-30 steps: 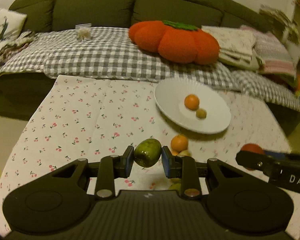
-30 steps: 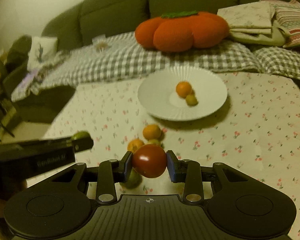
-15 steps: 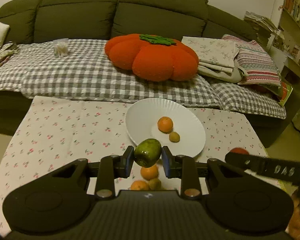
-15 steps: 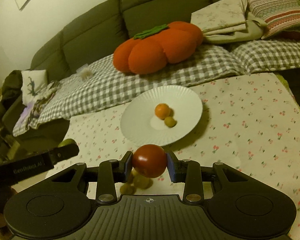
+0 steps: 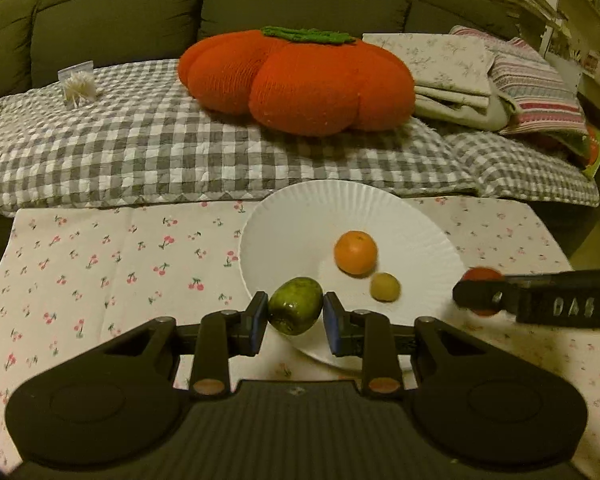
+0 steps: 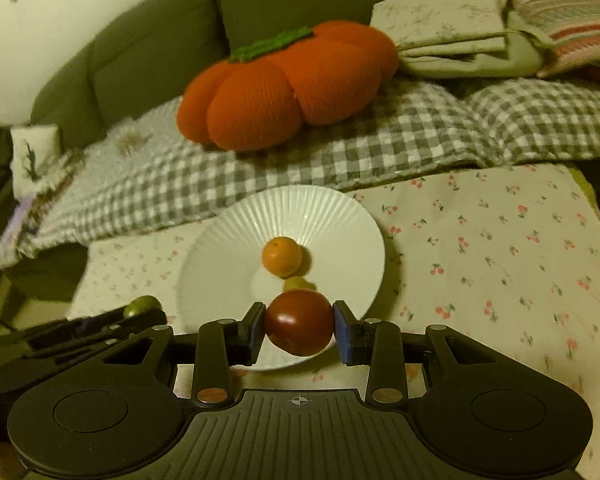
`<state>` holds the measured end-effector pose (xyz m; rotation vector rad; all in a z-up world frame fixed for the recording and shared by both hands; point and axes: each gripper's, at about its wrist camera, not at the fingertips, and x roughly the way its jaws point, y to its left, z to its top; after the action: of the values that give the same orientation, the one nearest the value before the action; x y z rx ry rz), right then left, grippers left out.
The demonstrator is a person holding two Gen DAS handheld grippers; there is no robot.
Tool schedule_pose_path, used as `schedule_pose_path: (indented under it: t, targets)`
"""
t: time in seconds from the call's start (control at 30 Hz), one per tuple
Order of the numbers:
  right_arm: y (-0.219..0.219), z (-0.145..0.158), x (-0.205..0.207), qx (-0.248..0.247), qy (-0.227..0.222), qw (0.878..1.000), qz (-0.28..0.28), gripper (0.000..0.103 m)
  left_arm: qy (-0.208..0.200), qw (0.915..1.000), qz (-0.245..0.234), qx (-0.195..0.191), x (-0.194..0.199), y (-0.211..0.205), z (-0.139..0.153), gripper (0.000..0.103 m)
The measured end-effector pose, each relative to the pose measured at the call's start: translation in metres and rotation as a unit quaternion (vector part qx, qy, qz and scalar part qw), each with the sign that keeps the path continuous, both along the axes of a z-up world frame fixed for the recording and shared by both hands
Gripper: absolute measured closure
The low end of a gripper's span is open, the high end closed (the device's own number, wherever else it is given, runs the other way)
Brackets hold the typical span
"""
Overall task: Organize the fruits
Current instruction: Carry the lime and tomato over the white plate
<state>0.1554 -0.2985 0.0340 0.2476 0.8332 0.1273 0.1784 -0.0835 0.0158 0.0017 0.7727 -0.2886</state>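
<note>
Green fruit (image 5: 296, 306) clear in left view; tomato (image 6: 299, 322) in right.

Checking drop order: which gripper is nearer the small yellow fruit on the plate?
Right gripper, with its tomato just before the yellow fruit; left gripper sits further aside.

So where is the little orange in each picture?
Left wrist view: the orange sits on the white plate, right of centre, above the green fruit held in the left gripper.
Right wrist view: the same orange is mid-plate, just above the red tomato in the right gripper.
Shared landmark: the pumpkin cushion on the sofa behind.
</note>
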Motion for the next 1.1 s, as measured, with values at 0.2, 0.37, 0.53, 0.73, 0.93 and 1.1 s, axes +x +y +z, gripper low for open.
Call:
schedule_pose_path:
  t: [0.2,0.37,0.53,0.73,0.93,1.1]
  targets:
    - [0.018,-0.02,0.018,-0.022,-0.001,0.999,0.043,0.069,0.001,0.9999,-0.006,-0.009,0.02,0.001,-0.009,0.075]
    - [0.033,-0.027,0.024,-0.043,-0.01,0.997,0.067,0.069,0.0,0.9999,-0.012,-0.011,0.028,-0.001,-0.016,0.075]
    - [0.046,-0.034,0.03,-0.066,-0.015,0.994,0.082,0.069,0.003,0.9998,-0.018,-0.008,0.032,-0.004,-0.023,0.075]
    - [0.053,-0.04,0.034,-0.081,-0.02,0.993,0.086,0.069,0.003,0.9998,-0.022,-0.002,0.035,-0.008,-0.029,0.075]
    - [0.052,-0.044,0.032,-0.089,-0.025,0.992,0.088,0.067,-0.007,0.9995,-0.029,0.009,0.033,-0.009,-0.031,0.075]
    - [0.052,-0.045,0.03,-0.091,-0.022,0.992,0.088,0.067,-0.001,0.9996,-0.029,0.007,0.032,-0.009,-0.03,0.071]
